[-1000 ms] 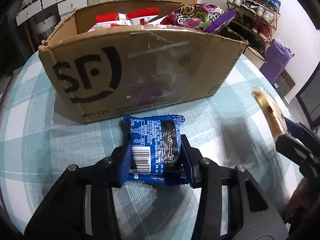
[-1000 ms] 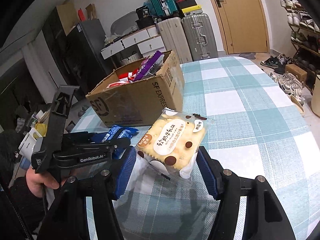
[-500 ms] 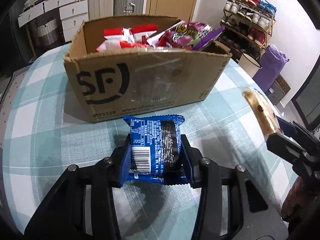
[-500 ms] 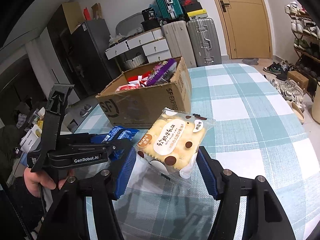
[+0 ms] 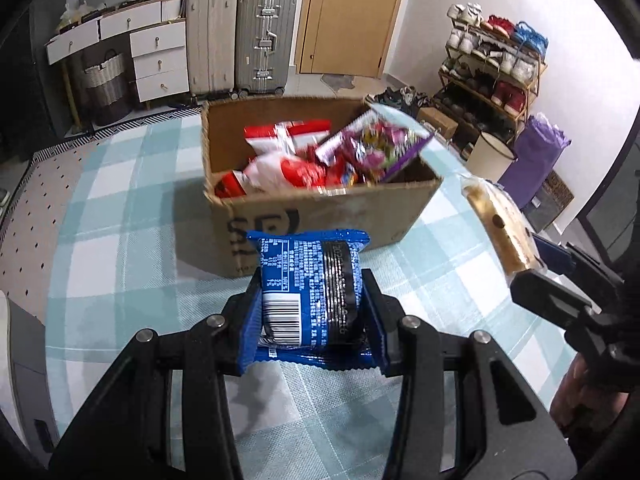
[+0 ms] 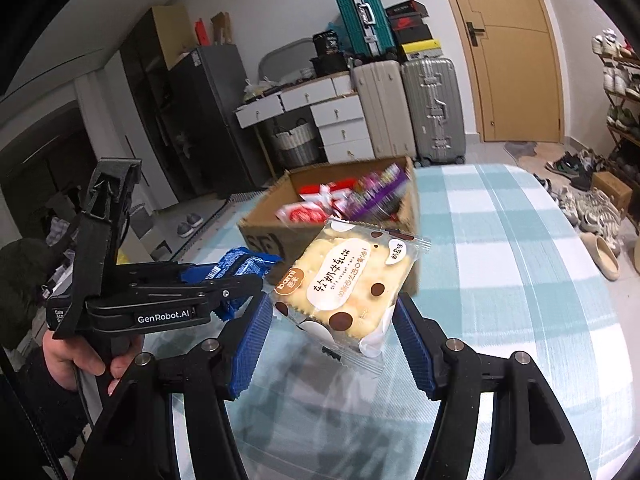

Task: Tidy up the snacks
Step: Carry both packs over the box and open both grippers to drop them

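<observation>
both wrist views look down, sharing the cardboard box (image 5: 320, 184) (image 6: 332, 208).

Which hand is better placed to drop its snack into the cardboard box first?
Left, probably. The left gripper, shut on the blue packet, faces the cardboard box squarely. The right gripper, holding the cream biscuit packet, sits off to the box's side.
</observation>
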Demonstrator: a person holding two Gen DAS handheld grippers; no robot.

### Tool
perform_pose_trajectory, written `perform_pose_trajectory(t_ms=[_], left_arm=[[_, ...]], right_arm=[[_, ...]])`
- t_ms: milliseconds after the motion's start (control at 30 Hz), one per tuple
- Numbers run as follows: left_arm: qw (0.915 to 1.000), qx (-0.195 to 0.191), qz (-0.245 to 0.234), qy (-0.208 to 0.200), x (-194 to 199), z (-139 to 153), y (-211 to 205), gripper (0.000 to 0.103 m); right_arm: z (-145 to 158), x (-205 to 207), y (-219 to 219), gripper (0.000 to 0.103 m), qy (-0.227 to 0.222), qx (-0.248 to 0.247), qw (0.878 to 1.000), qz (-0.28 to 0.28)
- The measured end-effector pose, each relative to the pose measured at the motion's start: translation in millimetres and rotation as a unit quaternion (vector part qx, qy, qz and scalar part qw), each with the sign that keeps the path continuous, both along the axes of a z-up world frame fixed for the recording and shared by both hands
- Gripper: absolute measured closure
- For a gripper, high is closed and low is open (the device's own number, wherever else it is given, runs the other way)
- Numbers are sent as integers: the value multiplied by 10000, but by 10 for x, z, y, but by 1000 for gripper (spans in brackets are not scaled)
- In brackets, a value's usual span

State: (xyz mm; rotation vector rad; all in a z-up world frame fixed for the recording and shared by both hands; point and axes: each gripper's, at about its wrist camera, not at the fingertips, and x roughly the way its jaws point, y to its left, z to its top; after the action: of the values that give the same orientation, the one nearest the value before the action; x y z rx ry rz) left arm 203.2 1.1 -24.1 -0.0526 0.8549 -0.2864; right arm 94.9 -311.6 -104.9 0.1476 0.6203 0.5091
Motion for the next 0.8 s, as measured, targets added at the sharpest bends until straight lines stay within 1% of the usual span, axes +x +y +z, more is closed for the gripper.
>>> perform_pose_trajectory(t_ms=[33,133,333,567,800], left_arm=[[10000,-21,2,-13,-51,-4,65,62],[9999,-89,20,-63,-76,182,137,62],[9997,-221,57,-123,10,491,239,62],[9996,-182,92,-186,261,787,294,62],[9996,-105,154,-193,555,1017,343,62]], right_arm=[[49,9,29,40,-33,-4,10000,42],[222,43,120,40,-162,-11,9997,161],[554,203,244,40,-267,26,9991,326],[894,498,400,40,-315,51,9984,465],[1061,849,531,40,-355,-70,9977,576]])
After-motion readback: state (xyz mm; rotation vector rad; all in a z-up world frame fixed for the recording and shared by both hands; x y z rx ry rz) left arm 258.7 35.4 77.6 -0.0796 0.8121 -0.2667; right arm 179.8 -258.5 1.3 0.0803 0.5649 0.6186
